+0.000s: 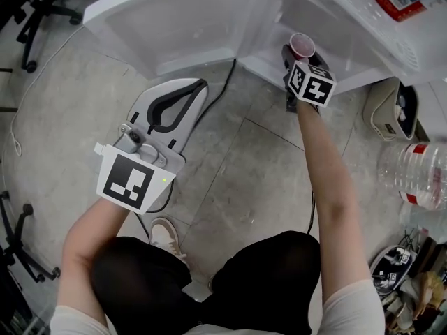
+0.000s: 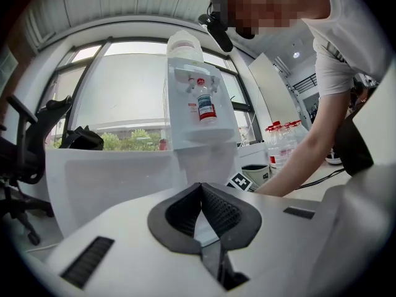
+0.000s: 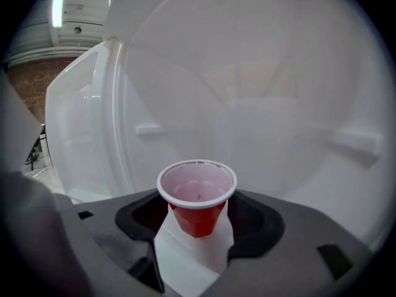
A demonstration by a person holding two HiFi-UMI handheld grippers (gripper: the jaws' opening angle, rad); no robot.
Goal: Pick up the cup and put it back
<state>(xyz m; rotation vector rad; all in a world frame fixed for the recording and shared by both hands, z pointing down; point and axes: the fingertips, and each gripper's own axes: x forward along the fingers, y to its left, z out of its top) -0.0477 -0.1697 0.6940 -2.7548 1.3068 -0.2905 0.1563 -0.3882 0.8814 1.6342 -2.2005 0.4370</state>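
The cup (image 3: 197, 198) was small and red, with a white inside and a rolled white rim. It stood upright, and a small dark speck showed on its bottom. It sat in the right tongs (image 3: 198, 210), just inside the open white cabinet (image 1: 279, 16), whose door (image 1: 181, 19) was swung out to the left. A pale surface of the cabinet lay below the cup, but whether the base touched it could not be told.

The right tongs stood wide, their dark pads (image 3: 246, 218) clamped against the cup's red sides below the rim. The left tongs (image 2: 199, 187) were drawn together with the tips meeting. A narrow gap was left behind the tips, and nothing was in it.

In the head view the right arm (image 1: 332, 187) reached straight forward, bare from the sleeve down. The hand was hidden under the marker cube (image 1: 312, 84), and the tongs tipped downward into the cabinet opening. The left arm was bent and kept close to the body. It held its tongs low over the tiled floor (image 1: 265, 166), well apart from the cabinet, with the left cube (image 1: 129, 180) facing up and the tongs pointing toward the door.
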